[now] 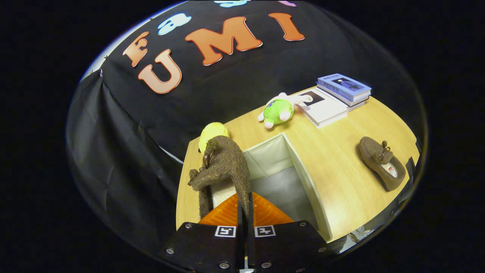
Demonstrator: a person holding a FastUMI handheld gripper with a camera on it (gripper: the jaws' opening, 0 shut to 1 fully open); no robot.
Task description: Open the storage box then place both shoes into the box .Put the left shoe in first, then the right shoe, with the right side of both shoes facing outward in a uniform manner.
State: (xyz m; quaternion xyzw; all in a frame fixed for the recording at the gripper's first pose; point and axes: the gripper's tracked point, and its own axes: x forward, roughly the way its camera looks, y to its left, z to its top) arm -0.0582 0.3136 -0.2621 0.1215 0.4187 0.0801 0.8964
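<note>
My gripper (pixel 244 212) pinching a brown shoe (pixel 223 163) over the open storage box (pixel 303 170), second shoe (pixel 380 163), books (pixel 333 100) and plush toys (pixel 278 110) on the counter (pixel 341 189) beyond.

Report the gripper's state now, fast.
Gripper: shut on the brown shoe, pinching its edge, held over the open storage box.

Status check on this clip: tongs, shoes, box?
Tongs shut on brown shoe, held over open storage box. Second shoe waiting on table. Nothing blocking the box.
</note>
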